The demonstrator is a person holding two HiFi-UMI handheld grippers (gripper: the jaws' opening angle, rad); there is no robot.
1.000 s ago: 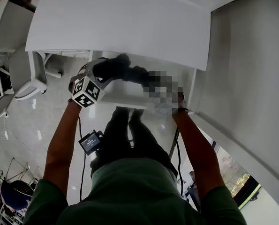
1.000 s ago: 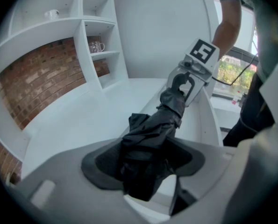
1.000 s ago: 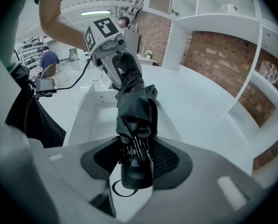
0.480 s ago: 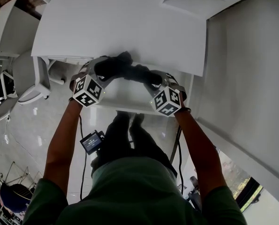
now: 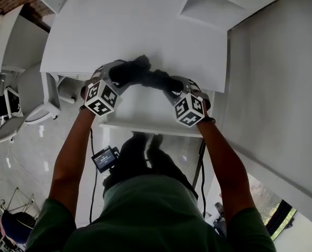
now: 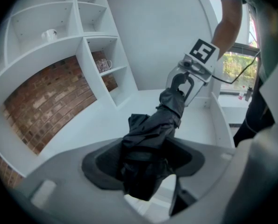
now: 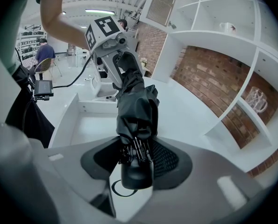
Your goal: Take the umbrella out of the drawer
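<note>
**Held item.** The umbrella (image 5: 145,77) is a folded, compact type: black woven fabric, loosely pleated and creased, with a smooth, rounded black end piece (image 7: 136,171) and thin metal rib tips bunched just above it. It is out of the drawer (image 5: 145,124) and hangs in the air, roughly level between the two grippers, across the near edge of the desk top (image 5: 135,30) and above the drawer's rear part.

**Left gripper (image 5: 120,73).** The jaws stand partly apart and are clamped on the bunched fabric end of the umbrella. The cloth bulges out past the dark, textured pads (image 6: 101,164).

**Right gripper (image 5: 170,84).** The jaws stand partly apart and are clamped on the opposite end, at the rib tips and the end piece (the left gripper view shows this hold from the far side).

**Surroundings.** The drawer is a shallow, open white tray with flat, matte walls. The desk top is a plain white slab. Behind it stands white shelving (image 6: 89,55) with square compartments and a rough red brick back wall (image 6: 50,106). One compartment holds a white cup (image 6: 49,33), another a clear glass mug (image 6: 103,65).
</note>
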